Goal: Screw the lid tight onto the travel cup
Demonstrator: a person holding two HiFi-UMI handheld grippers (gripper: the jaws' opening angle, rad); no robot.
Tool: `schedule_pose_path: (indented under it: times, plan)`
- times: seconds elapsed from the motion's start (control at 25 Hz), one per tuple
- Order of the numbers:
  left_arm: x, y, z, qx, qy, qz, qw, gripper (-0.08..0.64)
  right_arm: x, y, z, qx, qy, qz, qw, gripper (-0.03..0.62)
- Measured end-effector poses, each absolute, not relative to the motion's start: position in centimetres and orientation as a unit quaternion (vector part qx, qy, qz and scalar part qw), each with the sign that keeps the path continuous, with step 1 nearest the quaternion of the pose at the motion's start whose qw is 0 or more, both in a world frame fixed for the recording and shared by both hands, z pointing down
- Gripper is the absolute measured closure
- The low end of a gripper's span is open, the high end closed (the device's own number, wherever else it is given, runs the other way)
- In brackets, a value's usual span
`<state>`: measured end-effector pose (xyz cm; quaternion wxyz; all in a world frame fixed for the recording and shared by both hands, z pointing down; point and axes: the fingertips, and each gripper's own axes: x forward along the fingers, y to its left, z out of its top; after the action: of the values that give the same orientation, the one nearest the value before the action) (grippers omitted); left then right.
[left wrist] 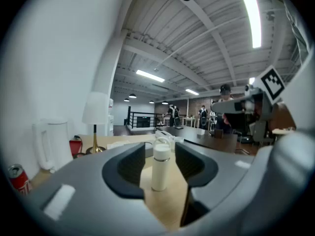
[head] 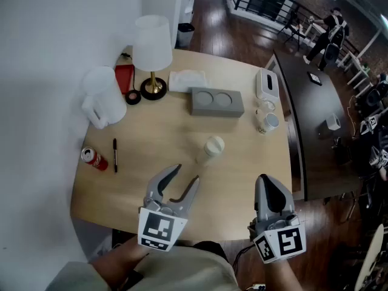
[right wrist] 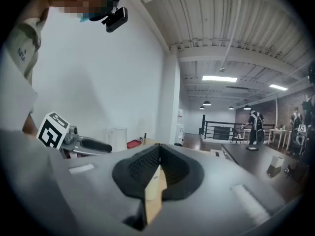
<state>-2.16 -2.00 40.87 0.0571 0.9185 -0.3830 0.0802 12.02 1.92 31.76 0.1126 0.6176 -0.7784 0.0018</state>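
The left gripper (head: 185, 174) is held released, its jaws standing apart with nothing pressed between the pads. The right gripper (head: 264, 179) is held clenched, its jaws shut together on nothing. Both are kept over the near edge of the wooden table (head: 157, 144), well apart from the grey two-hole block (head: 217, 102), which is taken here as the landmark.

A white pitcher (head: 103, 105) is seen far to the left of the block, by the wall. A white-shaded lamp (head: 153, 44) with a brass stem is placed just to the block's left. A white tissue box (head: 267, 83) is set to the right of the block.

The travel cup (head: 212, 147), white and upright, is found on the person's side of the block, near it but apart from it. In the left gripper view it is framed in the gap between the open jaws, yet untouched. A white lid (left wrist: 161, 151) is seen sitting on its top; how tightly it is screwed cannot be told.

A mug (head: 267, 122) is placed right of the block and slightly nearer. A red can (head: 94, 158), lying on its side, and a dark pen (head: 114, 154) are left well to the block's near left.
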Motion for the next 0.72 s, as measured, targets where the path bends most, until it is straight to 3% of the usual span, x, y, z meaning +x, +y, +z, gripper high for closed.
schedule_pose_path:
  times: [0.48,0.72]
  plan:
    - [4.3,-6.7,50.3,0.943,-0.295,0.138,0.067,0.139,8.9,-4.7,32.9,0.491,-0.846,-0.004,0.205,0.594]
    - [7.7,-8.6,54.9,0.946,-0.266,0.168,0.073,0.080,9.0,-7.0,33.4,0.446,-0.864,-0.003,0.235,0.594]
